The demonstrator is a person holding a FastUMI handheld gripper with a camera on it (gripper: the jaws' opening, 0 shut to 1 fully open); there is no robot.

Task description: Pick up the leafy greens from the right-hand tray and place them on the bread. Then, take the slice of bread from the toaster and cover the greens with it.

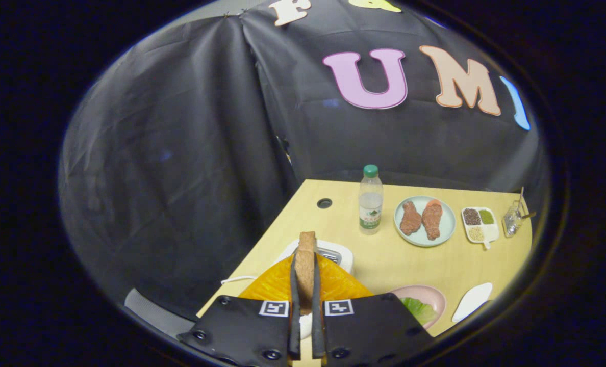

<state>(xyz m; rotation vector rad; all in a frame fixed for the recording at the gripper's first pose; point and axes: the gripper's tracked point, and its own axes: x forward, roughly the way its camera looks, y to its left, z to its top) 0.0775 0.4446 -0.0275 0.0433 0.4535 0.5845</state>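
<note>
Gripper (305,285): fingers clenched on upright brown bread slice (306,265), held edge-on between them, above orange ridged tray (275,285). Pink plate (433,298) with green leafy greens (418,308) just right of fingers. White toaster (341,257) beyond slice. Farther off on pale wooden table (395,260): clear green-capped bottle (371,200), blue plate (448,224) bearing two brown drumsticks (422,218), white divided seasoning dish (479,224).

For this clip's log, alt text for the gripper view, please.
The claw is shut on a bread slice held edge-up above an orange mat and white toaster. Just right sits a pink plate of greens; beyond, a water bottle.
</note>
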